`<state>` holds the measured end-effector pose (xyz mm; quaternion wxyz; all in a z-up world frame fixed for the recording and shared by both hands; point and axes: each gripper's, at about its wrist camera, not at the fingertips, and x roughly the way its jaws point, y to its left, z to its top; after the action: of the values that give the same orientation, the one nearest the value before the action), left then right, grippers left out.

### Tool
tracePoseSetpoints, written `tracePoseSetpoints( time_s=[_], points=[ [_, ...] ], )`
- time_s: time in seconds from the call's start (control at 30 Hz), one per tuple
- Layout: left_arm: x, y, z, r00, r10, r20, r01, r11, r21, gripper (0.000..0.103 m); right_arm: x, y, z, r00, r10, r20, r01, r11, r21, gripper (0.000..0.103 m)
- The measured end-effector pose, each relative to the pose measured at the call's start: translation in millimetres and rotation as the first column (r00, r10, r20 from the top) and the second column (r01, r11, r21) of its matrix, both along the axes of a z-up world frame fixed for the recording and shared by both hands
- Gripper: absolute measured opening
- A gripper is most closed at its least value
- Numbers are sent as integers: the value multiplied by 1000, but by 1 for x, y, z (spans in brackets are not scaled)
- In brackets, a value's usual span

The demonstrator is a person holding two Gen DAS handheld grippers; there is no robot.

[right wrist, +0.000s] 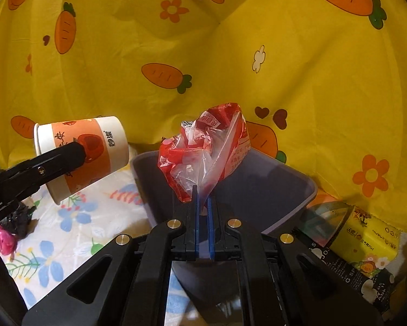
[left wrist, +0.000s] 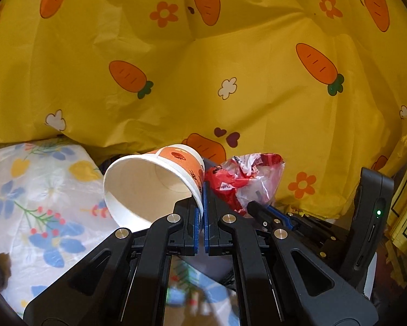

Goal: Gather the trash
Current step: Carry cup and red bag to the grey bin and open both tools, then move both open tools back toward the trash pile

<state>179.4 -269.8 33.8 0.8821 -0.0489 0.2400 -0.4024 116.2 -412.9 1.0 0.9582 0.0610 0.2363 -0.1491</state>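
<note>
My left gripper (left wrist: 203,203) is shut on the rim of a white and orange paper cup (left wrist: 154,182), which lies tilted on its side with its mouth toward the camera. In the right wrist view the same cup (right wrist: 94,152) hangs at the left in the left gripper (right wrist: 75,149). My right gripper (right wrist: 202,201) is shut on a crumpled red and clear plastic wrapper (right wrist: 203,149), held above a grey plastic bin (right wrist: 285,190). The left wrist view shows that wrapper (left wrist: 244,179) just right of the cup, with the right gripper (left wrist: 260,212) below it.
A yellow carrot-print cloth (right wrist: 257,68) hangs behind everything. A floral tablecloth (right wrist: 67,217) covers the table. A yellow tissue pack (right wrist: 366,236) and a black box (right wrist: 347,274) lie right of the bin. A pink object (right wrist: 2,239) and dark crumpled scrap (right wrist: 18,217) sit at left.
</note>
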Motion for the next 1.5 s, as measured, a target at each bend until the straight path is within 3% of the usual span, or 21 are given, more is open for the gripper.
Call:
tracePoseSetpoints(
  time_s=[0.3, 0.43, 0.67, 0.7, 0.73, 0.8, 0.87, 0.97, 1.03, 1.5],
  points=[
    [38, -43, -17, 990, -102, -93, 102, 995, -4, 2, 23, -22, -11, 996, -62, -63, 64, 997, 39, 6],
    [50, -50, -26, 979, -132, -154, 129, 991, -29, 2, 26, -27, -16, 994, -76, -84, 80, 996, 39, 6],
    [56, -58, -35, 969, -157, -190, 151, 987, -45, 3, 34, -33, -23, 991, -78, -106, 83, 995, 51, 7],
    [56, -58, -35, 970, -153, -191, 148, 988, -42, 13, 35, -34, -24, 991, -76, -108, 82, 995, 51, 10],
    [57, -58, -35, 972, -136, -190, 132, 991, -32, 22, 35, -35, -24, 991, -79, -109, 85, 995, 49, 21],
    [58, -52, -34, 978, -96, -184, 91, 995, -35, 69, 34, -36, -24, 992, -82, -100, 88, 995, 51, 42],
    [58, -43, -32, 981, -81, -174, 69, 995, -71, 71, 34, -36, -24, 992, -87, -97, 91, 995, 44, 45],
    [56, -36, -28, 987, -43, -153, 36, 998, -46, 73, 34, -34, -25, 990, -94, -101, 98, 995, 33, 46],
    [54, -31, -27, 991, -12, -136, 9, 1000, -27, 76, 33, -33, -24, 990, -100, -97, 103, 994, 27, 52],
    [30, 15, -26, 990, 60, -129, -64, 998, -26, 81, 13, -14, -13, 992, -117, -53, 117, 993, -7, 73]
  ],
)
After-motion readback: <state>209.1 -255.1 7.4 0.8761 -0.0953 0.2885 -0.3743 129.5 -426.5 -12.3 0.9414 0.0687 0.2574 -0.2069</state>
